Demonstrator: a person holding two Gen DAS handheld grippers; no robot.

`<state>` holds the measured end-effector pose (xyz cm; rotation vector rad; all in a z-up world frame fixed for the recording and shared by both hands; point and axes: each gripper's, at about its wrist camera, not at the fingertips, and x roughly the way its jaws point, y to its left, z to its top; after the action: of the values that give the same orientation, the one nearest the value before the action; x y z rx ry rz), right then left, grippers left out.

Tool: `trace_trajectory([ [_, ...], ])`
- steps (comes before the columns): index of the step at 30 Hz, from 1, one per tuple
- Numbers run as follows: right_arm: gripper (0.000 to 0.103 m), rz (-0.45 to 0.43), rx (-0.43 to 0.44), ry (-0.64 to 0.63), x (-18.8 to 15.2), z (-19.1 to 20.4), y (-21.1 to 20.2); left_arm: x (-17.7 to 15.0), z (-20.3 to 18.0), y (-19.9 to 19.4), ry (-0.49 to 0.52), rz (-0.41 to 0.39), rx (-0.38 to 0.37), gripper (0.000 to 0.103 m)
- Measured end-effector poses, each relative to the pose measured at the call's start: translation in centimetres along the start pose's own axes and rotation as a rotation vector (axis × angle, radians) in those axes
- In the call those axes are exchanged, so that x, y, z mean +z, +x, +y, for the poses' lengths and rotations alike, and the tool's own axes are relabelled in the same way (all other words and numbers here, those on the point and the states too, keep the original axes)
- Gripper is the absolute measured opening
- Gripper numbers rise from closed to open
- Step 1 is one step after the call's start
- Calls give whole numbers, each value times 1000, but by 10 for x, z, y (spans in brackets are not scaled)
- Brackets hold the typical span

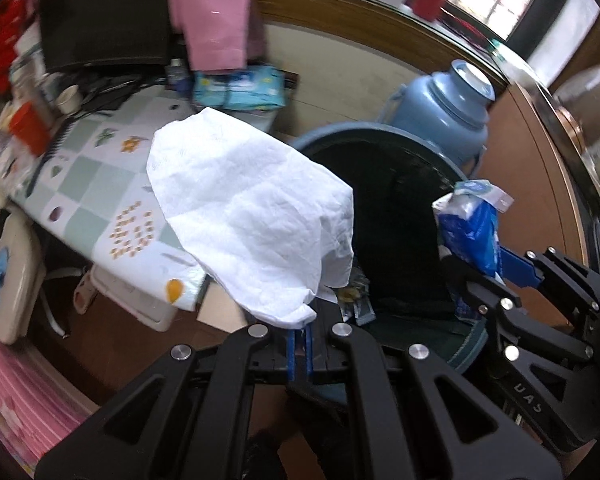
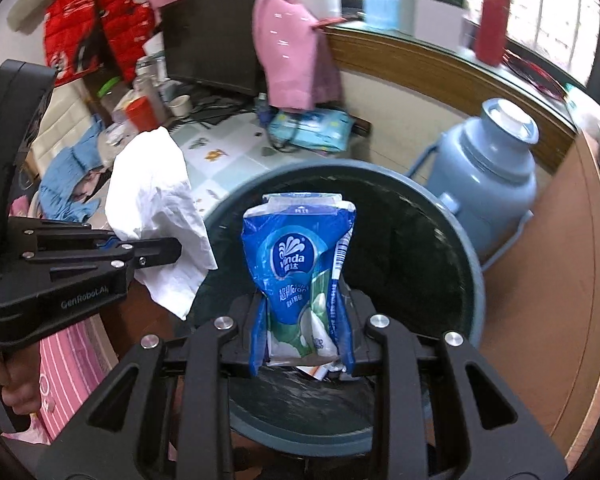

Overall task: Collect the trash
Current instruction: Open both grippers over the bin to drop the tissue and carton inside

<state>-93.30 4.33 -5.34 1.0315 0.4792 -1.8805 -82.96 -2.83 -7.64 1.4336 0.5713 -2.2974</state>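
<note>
A round, dark-lined trash bin (image 2: 452,240) lies directly below both tools. The right tool (image 2: 304,344) grips an upright blue tissue packet (image 2: 300,264) over its opening; the left tool (image 1: 300,344) pinches a white tissue (image 1: 252,220) at the rim.

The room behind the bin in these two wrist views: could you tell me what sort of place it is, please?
Most likely a lived-in bedroom or study in a home. A dark monitor stands on a cluttered table with a patterned cloth, pink clothing hangs over it, and a blue thermos flask sits on the floor by the window wall.
</note>
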Motion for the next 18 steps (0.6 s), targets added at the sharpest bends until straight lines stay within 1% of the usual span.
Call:
trace_trajectory([
  [7, 30, 22, -32, 62, -10, -27, 2, 9, -32, 26, 73, 58, -42, 3],
  [12, 30, 38, -37, 102, -14, -39, 10, 12, -41, 40, 108, 87, -51, 3],
  [18, 31, 52, -41, 127, -15, -44, 17, 15, -47, 52, 138, 114, -71, 4],
])
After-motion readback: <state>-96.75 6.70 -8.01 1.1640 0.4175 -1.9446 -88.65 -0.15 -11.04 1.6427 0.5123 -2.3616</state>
